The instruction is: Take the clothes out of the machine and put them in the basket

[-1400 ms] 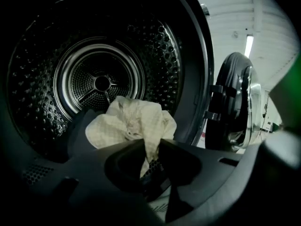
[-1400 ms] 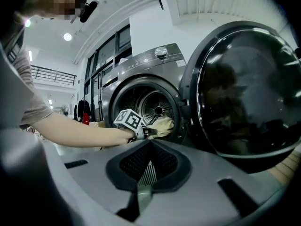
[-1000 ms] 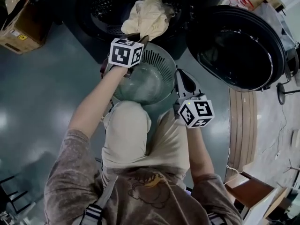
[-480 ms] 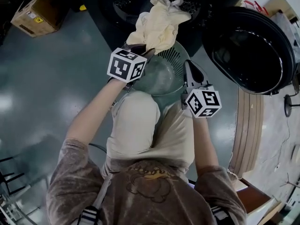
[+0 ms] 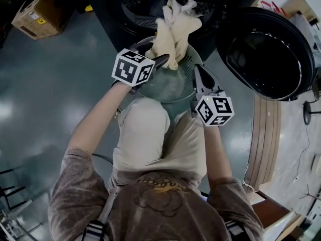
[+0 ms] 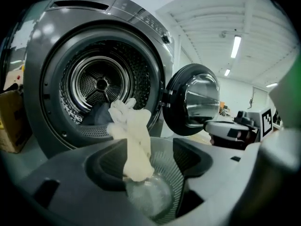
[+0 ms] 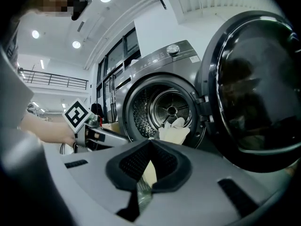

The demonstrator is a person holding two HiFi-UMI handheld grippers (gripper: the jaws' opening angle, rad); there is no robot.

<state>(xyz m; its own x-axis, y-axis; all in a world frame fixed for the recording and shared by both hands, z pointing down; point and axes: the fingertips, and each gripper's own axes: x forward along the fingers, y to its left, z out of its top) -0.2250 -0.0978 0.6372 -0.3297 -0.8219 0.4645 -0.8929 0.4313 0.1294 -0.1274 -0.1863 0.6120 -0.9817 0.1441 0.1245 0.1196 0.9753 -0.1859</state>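
A cream cloth (image 5: 173,29) hangs from the washer's opening down into the pale slatted basket (image 5: 186,67) on the floor in front of the machine. My left gripper (image 5: 154,52) is at the basket's left rim, and its jaws are opening. In the left gripper view the cloth (image 6: 134,140) droops between them, close to the left pad, with no pad pressing on it. My right gripper (image 5: 199,73) sits at the basket's right rim. In the right gripper view its jaws (image 7: 150,145) are closed on a thin strip of that rim.
The washer's drum (image 6: 99,84) stands open with a dark garment (image 6: 96,116) at its lip. Its round door (image 5: 268,51) is swung out to the right. A cardboard box (image 5: 40,11) sits on the floor at far left. The person's knees are right behind the basket.
The left gripper drew the cream cloth from the drum toward the basket. Its jaws have since spread, and the bunched cloth now hangs lower, into the basket. The right gripper stays at the rim.
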